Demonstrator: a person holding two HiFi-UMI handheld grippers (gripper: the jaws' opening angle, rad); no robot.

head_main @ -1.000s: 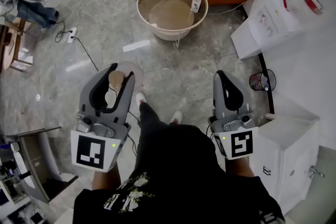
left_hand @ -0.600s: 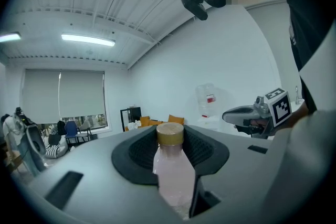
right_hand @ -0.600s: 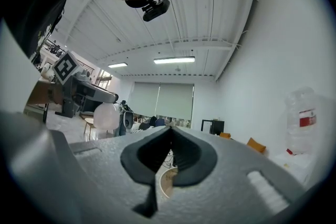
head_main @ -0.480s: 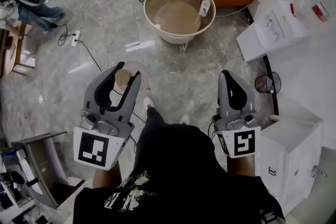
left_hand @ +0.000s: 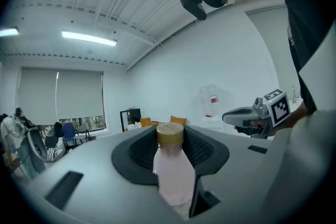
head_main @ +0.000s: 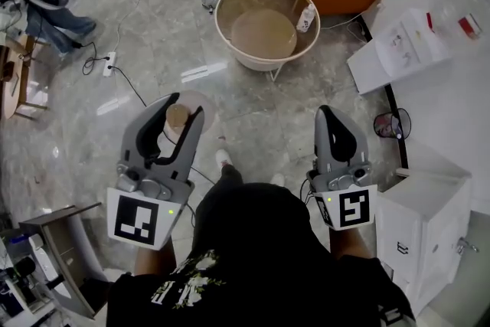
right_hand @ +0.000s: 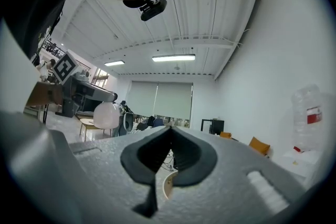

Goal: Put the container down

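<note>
Fingers of the left gripper point(head_main: 186, 105) pinch the pale pink container point(left_hand: 170, 176) by its body, gold cap up, above the floor point(head_main: 253, 119) at the left. Fingers of the right gripper point(head_main: 328, 112) are pressed together on nothing. A round tub point(head_main: 260, 61) stands farther off.

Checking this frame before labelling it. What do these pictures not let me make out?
- Pale pink bottle with tan cap: its base, left gripper view, hidden by the left gripper's jaws; head view shows it only from above.
- Small white bottle in the round beige tub: label too small, head view.
- Floor beneath the person: head view, hidden by their body.
</note>
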